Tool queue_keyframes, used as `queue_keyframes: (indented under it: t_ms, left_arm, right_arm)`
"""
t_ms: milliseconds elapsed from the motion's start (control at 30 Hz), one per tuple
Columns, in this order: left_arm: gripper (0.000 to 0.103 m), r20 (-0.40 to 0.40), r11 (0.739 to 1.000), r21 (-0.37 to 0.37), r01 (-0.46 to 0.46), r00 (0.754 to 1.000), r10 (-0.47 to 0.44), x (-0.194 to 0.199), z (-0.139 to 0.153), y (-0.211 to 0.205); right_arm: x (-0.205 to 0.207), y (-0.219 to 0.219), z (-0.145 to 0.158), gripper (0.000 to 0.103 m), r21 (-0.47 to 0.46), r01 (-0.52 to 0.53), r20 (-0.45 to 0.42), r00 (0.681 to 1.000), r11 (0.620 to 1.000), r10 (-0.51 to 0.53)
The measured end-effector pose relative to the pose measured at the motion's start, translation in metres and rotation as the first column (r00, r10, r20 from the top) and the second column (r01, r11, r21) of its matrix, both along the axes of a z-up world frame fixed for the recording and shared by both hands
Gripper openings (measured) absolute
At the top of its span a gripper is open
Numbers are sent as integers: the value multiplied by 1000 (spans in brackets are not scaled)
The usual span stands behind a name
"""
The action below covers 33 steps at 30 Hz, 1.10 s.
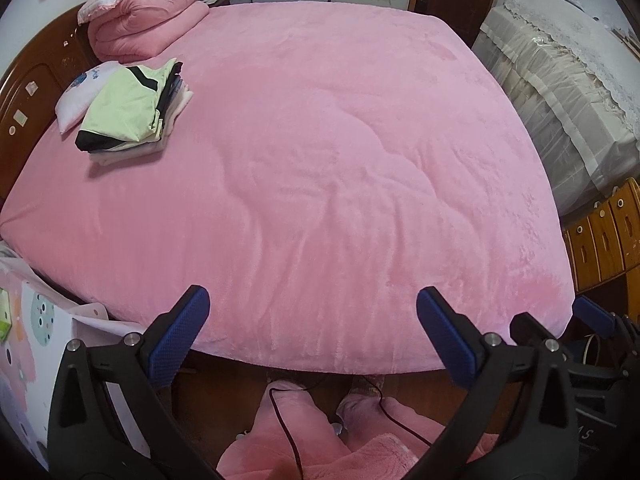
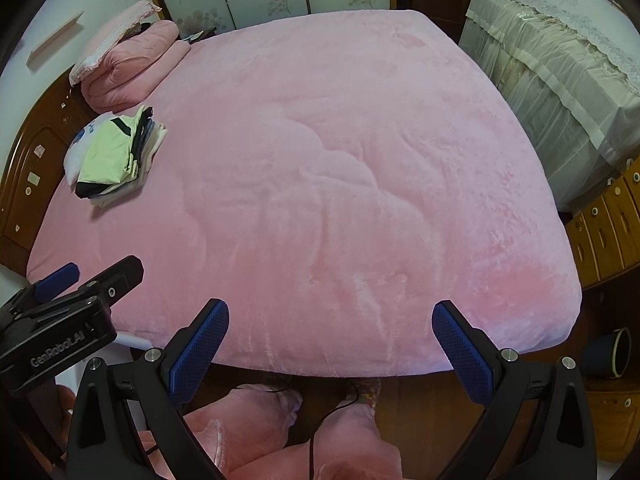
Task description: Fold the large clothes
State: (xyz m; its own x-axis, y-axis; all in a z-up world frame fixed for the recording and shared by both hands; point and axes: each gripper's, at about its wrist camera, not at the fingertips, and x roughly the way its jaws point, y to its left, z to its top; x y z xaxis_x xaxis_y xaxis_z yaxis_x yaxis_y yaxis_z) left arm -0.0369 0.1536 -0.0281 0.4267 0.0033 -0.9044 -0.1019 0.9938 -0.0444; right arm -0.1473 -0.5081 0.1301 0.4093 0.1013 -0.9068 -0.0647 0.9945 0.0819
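A stack of folded clothes, light green with black trim on top, lies at the far left of the pink bed; it also shows in the right wrist view. My left gripper is open and empty over the bed's near edge. My right gripper is open and empty, also over the near edge. The right gripper shows at the right of the left wrist view, and the left gripper at the left of the right wrist view.
A folded pink quilt and a small white pillow lie by the wooden headboard. A covered cabinet stands to the right. A wooden drawer unit is near right. A person's pink-trousered legs are below.
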Motion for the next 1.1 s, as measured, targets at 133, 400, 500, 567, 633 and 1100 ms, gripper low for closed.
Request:
queue_keyframes:
  t_ms: [133,400,500,567,633,1100]
  left_arm:
    - [102,-6,1000,17,3,1000,-3,2,-1,-2]
    - [102,7,999,34,3,1000,-3,2,0,-4]
    - [102,-1,1000,25,-3,1000,3,4,-2,-2]
    - [102,-3,1000,21,-2,1000,2,5,-2,-1]
    - [102,-4,1000,23,-2,1000,2,5,-2,-2]
    - [102,-19,1000,11,-3,1000,3,11,-10,1]
  right_arm:
    - [3,0,-1,103,-3,5,1,1000,1000,-5]
    - [-13,23,-4,103,-6,14,-2,1000,1000,-14]
    - [-15,27,-3,103,-10,10,-2,1000,1000,-10]
    - [-16,32,-2,103,-14,11,-1,1000,1000,-11]
    - [-17,34,-1,103,-18,8,2,1000,1000,-8]
    - [-14,35,-3,103,-16,13,-11,1000,1000,-13]
